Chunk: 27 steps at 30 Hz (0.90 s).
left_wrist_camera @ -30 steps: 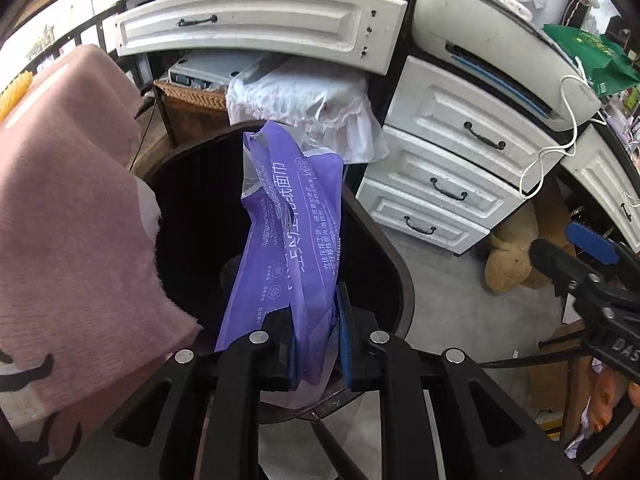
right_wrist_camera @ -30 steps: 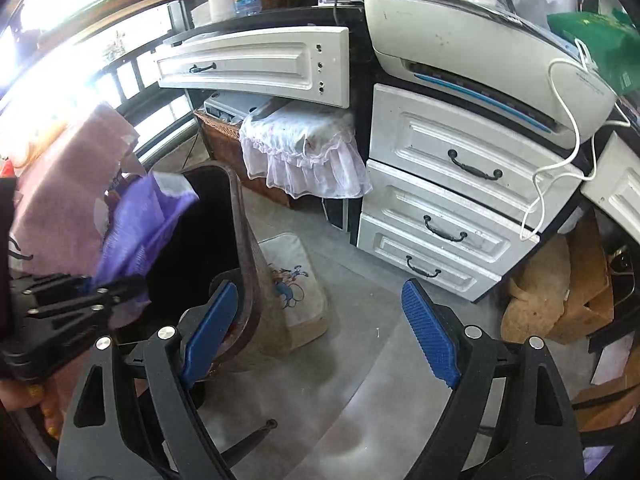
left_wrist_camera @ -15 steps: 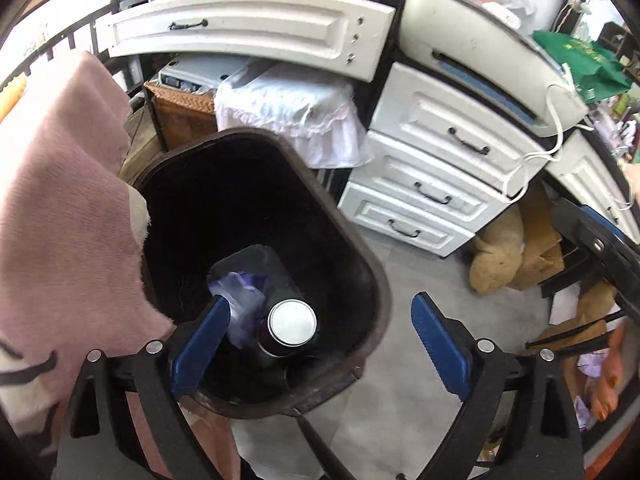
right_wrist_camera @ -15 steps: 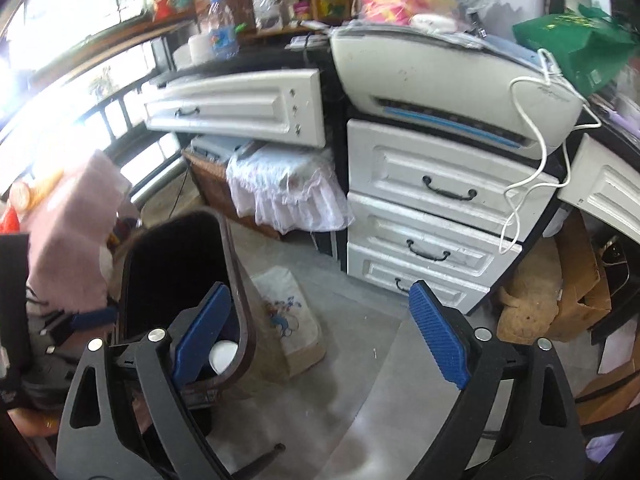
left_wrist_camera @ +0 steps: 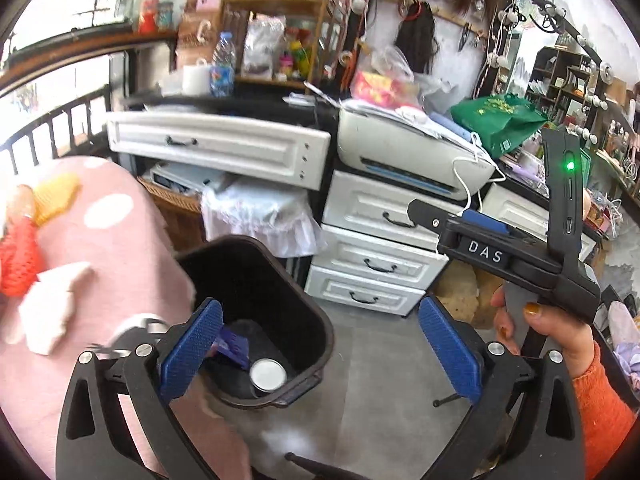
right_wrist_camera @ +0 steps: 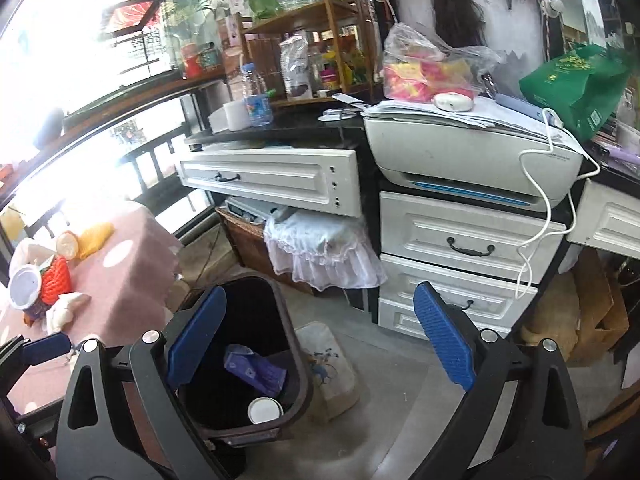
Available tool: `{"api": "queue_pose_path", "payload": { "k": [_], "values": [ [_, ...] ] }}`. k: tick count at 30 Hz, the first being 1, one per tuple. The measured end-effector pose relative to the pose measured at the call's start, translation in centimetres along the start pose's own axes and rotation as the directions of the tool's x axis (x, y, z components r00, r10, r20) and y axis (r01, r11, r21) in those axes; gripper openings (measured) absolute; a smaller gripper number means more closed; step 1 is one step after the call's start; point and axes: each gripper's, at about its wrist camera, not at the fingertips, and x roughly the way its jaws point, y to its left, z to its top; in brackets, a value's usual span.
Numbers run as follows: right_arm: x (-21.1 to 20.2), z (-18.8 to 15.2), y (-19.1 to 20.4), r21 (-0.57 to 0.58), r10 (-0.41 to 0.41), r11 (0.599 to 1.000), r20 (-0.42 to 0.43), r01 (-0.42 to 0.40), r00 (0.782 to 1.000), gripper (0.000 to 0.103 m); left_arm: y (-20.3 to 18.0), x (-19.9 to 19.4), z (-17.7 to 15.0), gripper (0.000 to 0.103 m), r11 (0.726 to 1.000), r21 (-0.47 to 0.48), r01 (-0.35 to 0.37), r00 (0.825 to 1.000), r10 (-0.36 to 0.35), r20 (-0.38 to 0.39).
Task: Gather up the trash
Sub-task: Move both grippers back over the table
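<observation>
A dark trash bin (left_wrist_camera: 316,344) (right_wrist_camera: 298,392) stands on the grey floor beside a pink-covered table. Inside it lie a purple wrapper (left_wrist_camera: 232,346) (right_wrist_camera: 256,372) and a white-lidded cup (left_wrist_camera: 267,374) (right_wrist_camera: 264,410). My left gripper (left_wrist_camera: 320,354) is open and empty, raised above the bin's right rim. My right gripper (right_wrist_camera: 320,346) is open and empty, above and to the right of the bin; it also shows at the right of the left wrist view (left_wrist_camera: 500,252). On the pink table (right_wrist_camera: 132,248) lie a red net wrapper (right_wrist_camera: 56,280), a white-lidded cup (right_wrist_camera: 24,288) and bits of tissue.
White drawers (right_wrist_camera: 460,240) and a printer (right_wrist_camera: 472,152) stand behind the bin. An open drawer front (right_wrist_camera: 272,180) juts out above a lace-covered box (right_wrist_camera: 320,252). A small cushion (right_wrist_camera: 328,364) lies on the floor right of the bin. A green bag (right_wrist_camera: 576,88) sits at top right.
My left gripper opened and let go of the purple wrapper, which now lies in the bin. Both grippers have since risen and tilted up away from the bin.
</observation>
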Motion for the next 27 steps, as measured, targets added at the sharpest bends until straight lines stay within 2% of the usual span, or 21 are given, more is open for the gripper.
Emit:
{"api": "queue_pose_path", "payload": {
  "k": [4, 8, 12, 15, 18, 24, 27],
  "values": [
    [-0.7, 0.0, 4.5, -0.066, 0.093, 0.994, 0.015, -0.092, 0.996, 0.094, 2.0, -3.5, 0.1, 0.097, 0.997, -0.001, -0.075, 0.996, 0.075, 0.053],
    [-0.8, -0.2, 9.1, -0.115, 0.200, 0.973, 0.010, -0.198, 0.980, 0.094, 4.6, -6.7, 0.1, 0.097, 0.988, -0.041, -0.151, 0.983, 0.155, 0.101],
    [-1.2, -0.6, 13.8, -0.168, 0.310, 0.936, -0.023, -0.309, 0.951, 0.094, 7.5, -9.9, -1.0, 0.097, 0.956, -0.069, -0.287, 0.945, 0.294, 0.142],
    [-1.6, -1.1, 17.5, -0.217, 0.376, 0.899, -0.062, -0.380, 0.925, 0.094, 10.4, -12.0, -2.2, 0.097, 0.934, -0.122, -0.337, 0.926, 0.352, 0.136],
    [-2.4, -1.6, 20.6, -0.263, 0.426, 0.863, -0.079, -0.431, 0.901, 0.094, 13.5, -14.0, -3.7, 0.097, 0.900, -0.170, -0.401, 0.899, 0.423, 0.114],
    [-3.1, -3.2, 25.5, -0.368, 0.476, 0.790, -0.137, -0.491, 0.869, 0.094, 19.0, -18.0, -6.5, 0.097, 0.830, -0.278, -0.483, 0.850, 0.521, 0.079],
    [-2.8, -3.9, 27.7, -0.432, 0.483, 0.748, -0.169, -0.505, 0.859, 0.094, 20.7, -18.9, -7.6, 0.097, 0.805, -0.311, -0.504, 0.838, 0.543, 0.048]
  ]
}}
